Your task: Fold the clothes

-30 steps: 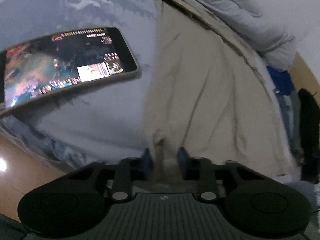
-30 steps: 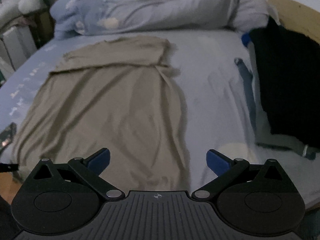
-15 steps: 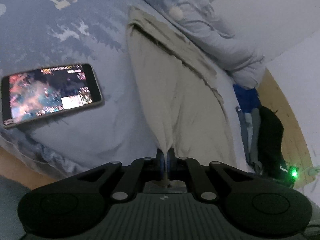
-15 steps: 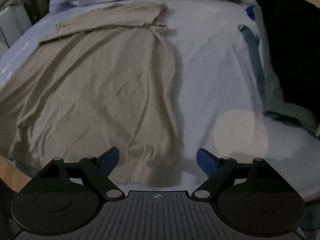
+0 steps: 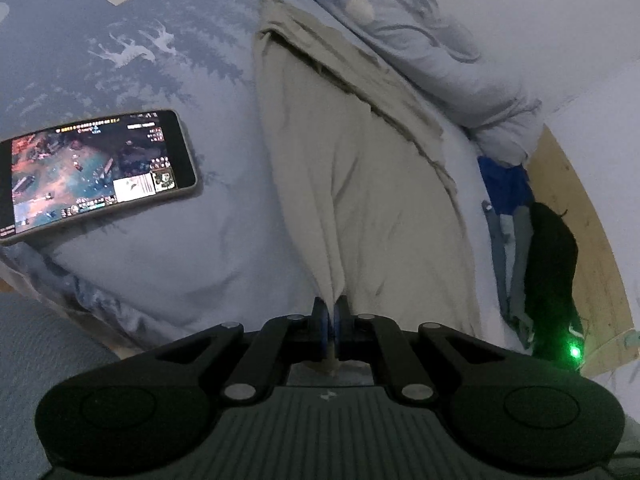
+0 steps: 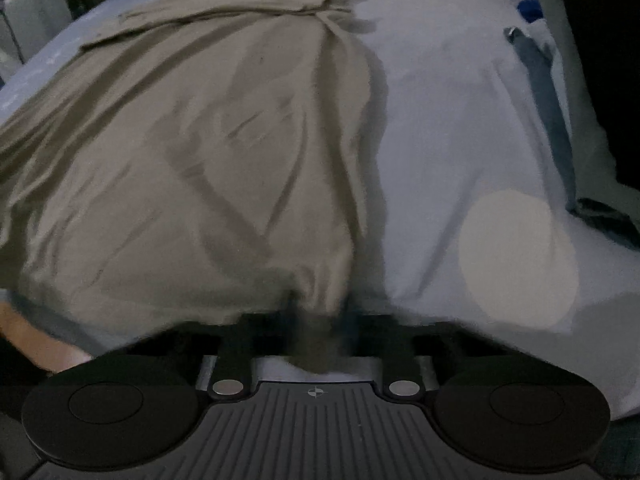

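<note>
A beige garment (image 5: 360, 184) lies spread lengthwise on a light blue bed sheet (image 5: 224, 240). My left gripper (image 5: 330, 316) is shut on the garment's near left hem corner and lifts it into a ridge. In the right wrist view the same beige garment (image 6: 224, 152) fills the left and middle. My right gripper (image 6: 318, 316) sits at its near right hem corner, with cloth bunched between the jaws. This view is blurred, but the jaws look closed on the cloth.
A lit phone (image 5: 88, 176) lies on the sheet left of the garment. Blue pillows (image 5: 420, 40) lie at the head of the bed. Dark clothes (image 6: 596, 80) and a blue strap (image 6: 540, 76) lie to the right. The bed's near edge is just below both grippers.
My left gripper closed on the hem corner and raised it. My right gripper moved down and forward to the right hem corner and closed from wide open onto the cloth.
</note>
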The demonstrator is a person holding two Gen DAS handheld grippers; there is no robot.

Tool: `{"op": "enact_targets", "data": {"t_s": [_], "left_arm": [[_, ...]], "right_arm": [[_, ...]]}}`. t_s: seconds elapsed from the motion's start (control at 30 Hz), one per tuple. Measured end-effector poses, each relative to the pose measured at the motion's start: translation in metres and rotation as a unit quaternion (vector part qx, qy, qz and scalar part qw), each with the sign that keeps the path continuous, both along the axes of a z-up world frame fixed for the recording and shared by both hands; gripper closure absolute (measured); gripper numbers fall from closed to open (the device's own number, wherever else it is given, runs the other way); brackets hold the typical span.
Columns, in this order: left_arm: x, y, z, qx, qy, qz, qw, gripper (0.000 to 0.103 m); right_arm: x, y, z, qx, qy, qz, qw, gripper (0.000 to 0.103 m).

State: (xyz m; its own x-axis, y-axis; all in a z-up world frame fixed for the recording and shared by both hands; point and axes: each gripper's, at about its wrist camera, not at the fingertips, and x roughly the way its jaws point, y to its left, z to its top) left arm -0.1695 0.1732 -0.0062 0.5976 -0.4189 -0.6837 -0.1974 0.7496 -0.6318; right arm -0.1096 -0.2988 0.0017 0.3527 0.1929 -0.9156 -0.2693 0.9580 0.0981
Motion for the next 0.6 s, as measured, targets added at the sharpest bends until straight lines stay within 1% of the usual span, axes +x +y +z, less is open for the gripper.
{"op": "enact_targets", "data": {"t_s": [0.2,0.3,0.43,0.53,0.6], "left_arm": [[-0.012,0.012,0.020,0.002,-0.009,0.030,0.9995,0.095],[-0.021,0.022,0.029,-0.003,-0.014,0.055,0.9984,0.095],[-0.032,0.022,0.044,0.013,-0.024,0.061,0.9978,0.095],[-0.040,0.015,0.055,0.020,-0.033,0.056,0.9977,0.095],[-0.046,0.012,0.061,0.021,-0.037,0.051,0.9978,0.095]], "right_arm": [[-0.017,-0.012,0.036,0.037,-0.014,-0.007,0.999,0.098],[-0.022,-0.019,0.056,0.054,-0.018,-0.011,0.998,0.097],[-0.032,-0.024,0.081,0.071,-0.029,-0.005,0.997,0.097],[-0.042,-0.027,0.101,0.079,-0.039,0.000,0.996,0.097],[-0.045,-0.036,0.111,0.083,-0.042,0.003,0.996,0.097]]}}
